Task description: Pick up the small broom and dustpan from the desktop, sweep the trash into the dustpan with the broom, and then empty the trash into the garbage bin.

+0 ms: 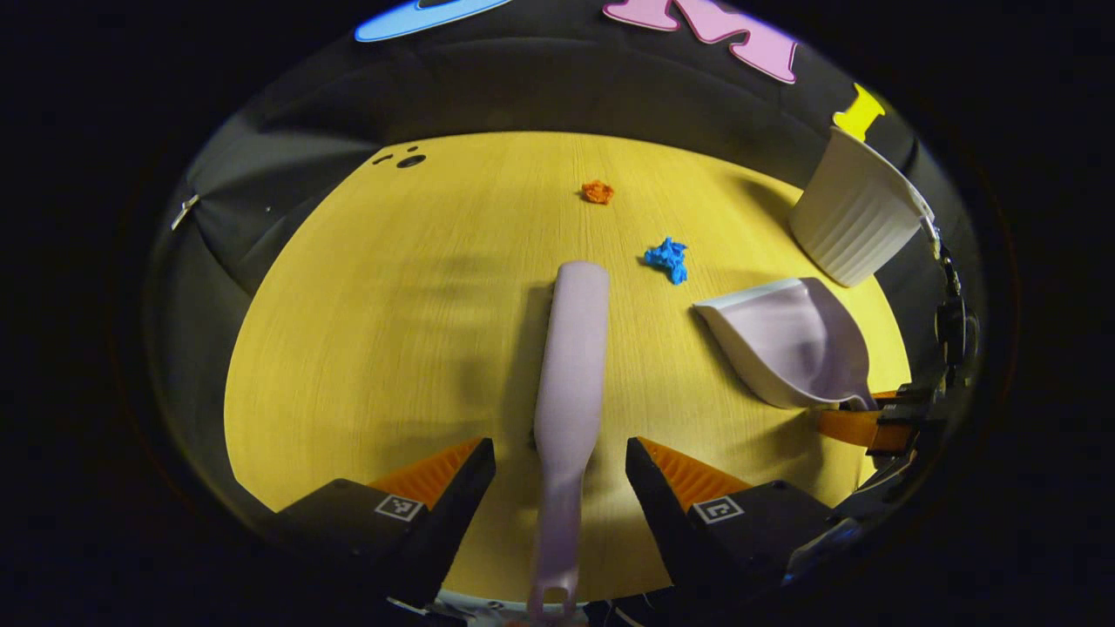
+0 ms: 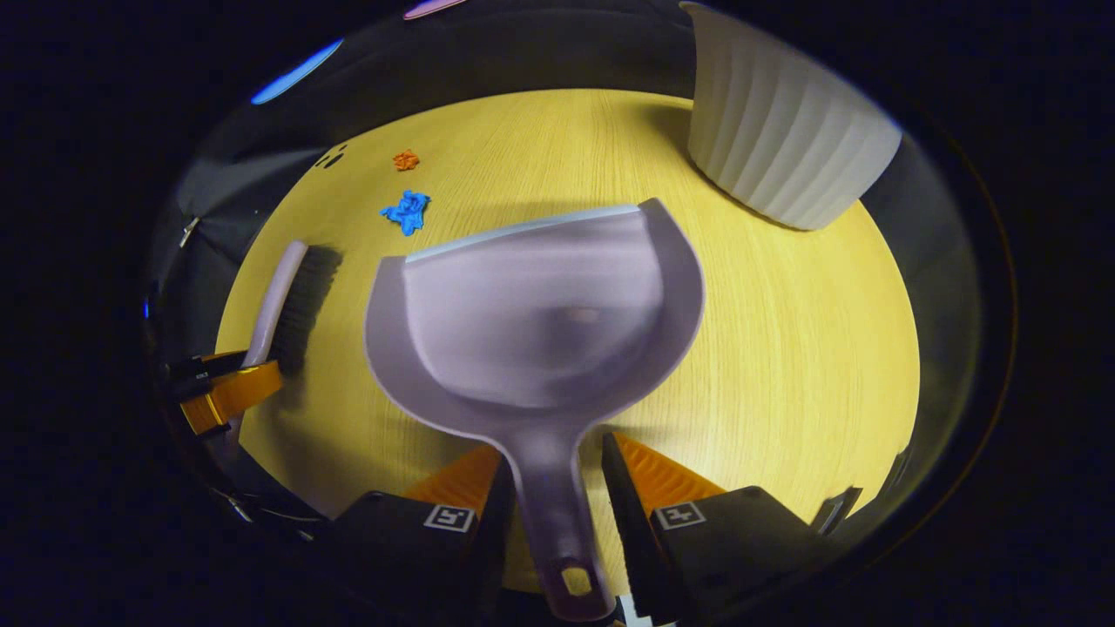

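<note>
Down at the bottom of the left gripper view, the left hand-held gripper [image 1: 560, 457] has its fingers spread on either side of the broom [image 1: 571, 366] handle, with a gap showing on both sides, so neither finger presses it. The broom lies lengthwise on the yellow desk [image 1: 375, 331], head pointing away from the camera. Beyond its head sit a blue crumpled scrap [image 1: 668, 259] and, farther off, an orange scrap [image 1: 598, 192], well apart from each other.

The right hand-held gripper [image 2: 550, 466] flanks the dustpan [image 2: 536, 313] handle closely; its fingers look to be just touching or nearly touching the handle, and I cannot tell whether they grip it. The dustpan's open edge faces away from the camera, toward the far side of the desk. In the right gripper view the broom shows at the left with its dark bristles, the left hand-held gripper at its handle. The white ribbed garbage bin [image 2: 784, 131] stands at the desk's far right edge, near the dustpan.
</note>
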Action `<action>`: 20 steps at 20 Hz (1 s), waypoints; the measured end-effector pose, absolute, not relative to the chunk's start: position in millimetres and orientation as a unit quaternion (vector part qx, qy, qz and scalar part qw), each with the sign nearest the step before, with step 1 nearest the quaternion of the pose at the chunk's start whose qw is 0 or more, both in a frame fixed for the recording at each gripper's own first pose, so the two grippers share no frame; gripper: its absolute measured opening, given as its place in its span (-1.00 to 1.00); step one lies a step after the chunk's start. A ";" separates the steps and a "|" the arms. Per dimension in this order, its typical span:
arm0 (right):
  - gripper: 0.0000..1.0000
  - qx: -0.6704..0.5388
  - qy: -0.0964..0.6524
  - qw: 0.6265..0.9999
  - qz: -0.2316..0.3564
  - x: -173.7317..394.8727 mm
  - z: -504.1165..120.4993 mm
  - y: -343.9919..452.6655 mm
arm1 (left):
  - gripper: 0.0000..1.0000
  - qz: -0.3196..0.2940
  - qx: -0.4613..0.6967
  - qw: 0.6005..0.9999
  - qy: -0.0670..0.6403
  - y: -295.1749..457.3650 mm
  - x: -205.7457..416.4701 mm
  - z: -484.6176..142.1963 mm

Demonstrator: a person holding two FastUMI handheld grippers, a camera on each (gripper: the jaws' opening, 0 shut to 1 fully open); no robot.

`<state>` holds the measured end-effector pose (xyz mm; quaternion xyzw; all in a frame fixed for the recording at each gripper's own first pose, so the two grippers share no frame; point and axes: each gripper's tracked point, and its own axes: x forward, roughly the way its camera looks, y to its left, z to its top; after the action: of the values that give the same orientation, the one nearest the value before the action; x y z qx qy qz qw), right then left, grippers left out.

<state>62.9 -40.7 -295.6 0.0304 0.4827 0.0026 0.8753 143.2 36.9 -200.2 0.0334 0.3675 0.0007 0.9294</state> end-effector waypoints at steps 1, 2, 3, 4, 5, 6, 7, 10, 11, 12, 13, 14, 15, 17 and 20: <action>0.21 0.026 0.488 0.873 0.005 63.7 -296.9 -40.8 | 0.92 0.002 0.029 0.926 0.376 35.7 144.7 -204.2; 0.26 0.024 0.478 0.878 0.006 70.3 -295.6 -40.9 | 0.93 0.006 0.025 0.924 0.382 36.0 146.6 -207.4; 0.25 0.023 0.481 0.876 0.007 72.6 -296.2 -39.5 | 0.93 0.010 0.026 0.922 0.385 37.1 149.9 -209.6; 0.07 0.024 0.479 0.877 0.009 74.3 -294.8 -37.5 | 0.92 0.014 0.028 0.920 0.391 38.4 151.1 -213.0; 0.04 0.022 0.482 0.876 0.008 75.1 -297.2 -37.9 | 0.92 0.015 0.029 0.918 0.395 38.5 153.0 -214.6; -0.11 0.022 0.482 0.876 0.010 74.3 -292.3 -35.8 | 0.93 0.015 0.031 0.916 0.400 38.1 155.6 -217.4; -0.26 0.019 0.484 0.875 0.013 76.3 -294.8 -35.1 | 0.92 0.014 0.035 0.915 0.403 38.0 158.0 -218.4; -0.16 0.026 0.493 0.870 0.018 76.8 -294.9 -32.1 | 0.92 0.016 0.063 0.911 0.408 39.6 161.9 -221.3; -0.25 0.029 0.494 0.869 0.020 76.7 -293.7 -32.7 | 0.90 0.015 0.074 0.908 0.411 40.0 162.6 -220.7; -0.17 0.032 0.496 0.867 0.023 77.0 -293.4 -32.6 | 0.83 0.011 0.078 0.908 0.413 36.8 162.4 -222.0; -0.26 0.034 0.497 0.866 0.026 77.0 -294.2 -33.3 | 0.79 0.007 0.081 0.907 0.414 35.0 163.1 -222.0; -0.34 0.035 0.497 0.866 0.029 77.6 -293.3 -33.8 | 0.65 0.005 0.083 0.906 0.414 33.4 163.6 -223.6; -0.26 0.036 0.498 0.866 0.031 78.1 -293.0 -33.4 | 0.58 0.003 0.085 0.906 0.415 32.2 163.8 -224.0; -0.26 0.034 0.497 0.866 0.036 77.6 -292.7 -33.5 | 0.41 0.002 0.088 0.905 0.417 31.1 165.6 -223.6; -0.26 0.035 0.497 0.866 0.044 77.5 -292.6 -32.8 | -0.20 0.012 0.075 0.911 0.406 31.5 166.2 -222.0</action>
<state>77.5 -32.8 -292.6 0.0348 0.4965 0.0438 0.8662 166.2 31.5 -222.0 0.0745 0.4059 0.0116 0.9108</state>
